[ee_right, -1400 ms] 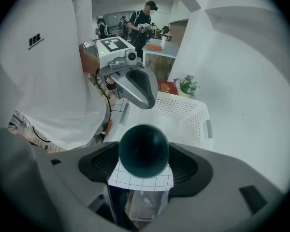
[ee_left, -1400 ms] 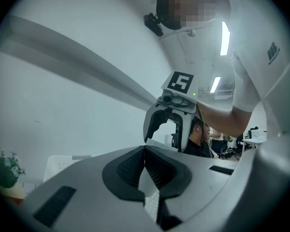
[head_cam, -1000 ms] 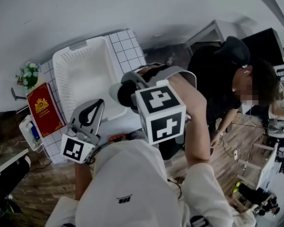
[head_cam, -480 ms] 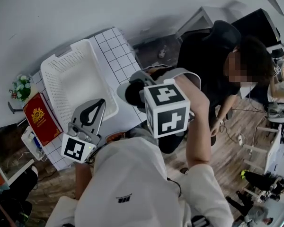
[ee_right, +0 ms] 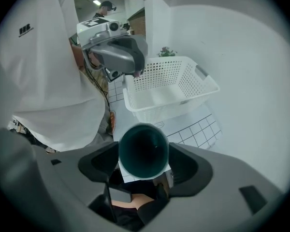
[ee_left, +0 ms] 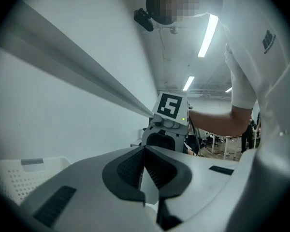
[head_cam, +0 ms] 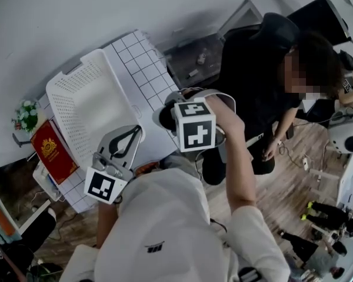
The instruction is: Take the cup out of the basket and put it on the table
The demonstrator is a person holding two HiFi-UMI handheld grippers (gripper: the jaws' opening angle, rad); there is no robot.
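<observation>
A dark teal cup (ee_right: pixel 143 151) sits mouth-up between the jaws of my right gripper (ee_right: pixel 143 154), which is shut on it and points steeply down. In the head view the cup (head_cam: pixel 164 117) hangs over the grid-patterned tablecloth (head_cam: pixel 142 57), just right of the white perforated basket (head_cam: pixel 85 101). The basket (ee_right: pixel 170 86) looks empty. My left gripper (head_cam: pixel 128 138) is held level near the basket's front corner, shut with nothing between its pads (ee_left: pixel 135 164). The left gripper view shows the right gripper (ee_left: pixel 166 124) ahead.
A red booklet (head_cam: pixel 52 147), a small flower pot (head_cam: pixel 25 114) and a white device (head_cam: pixel 43 180) lie left of the basket. A person in black (head_cam: pixel 265 69) sits beyond the table's right end. Wooden floor (head_cam: pixel 282 181) lies to the right.
My right gripper has sunk with the cup toward the tablecloth beside the basket and rolled a little. The left gripper has shifted slightly sideways, still shut.
</observation>
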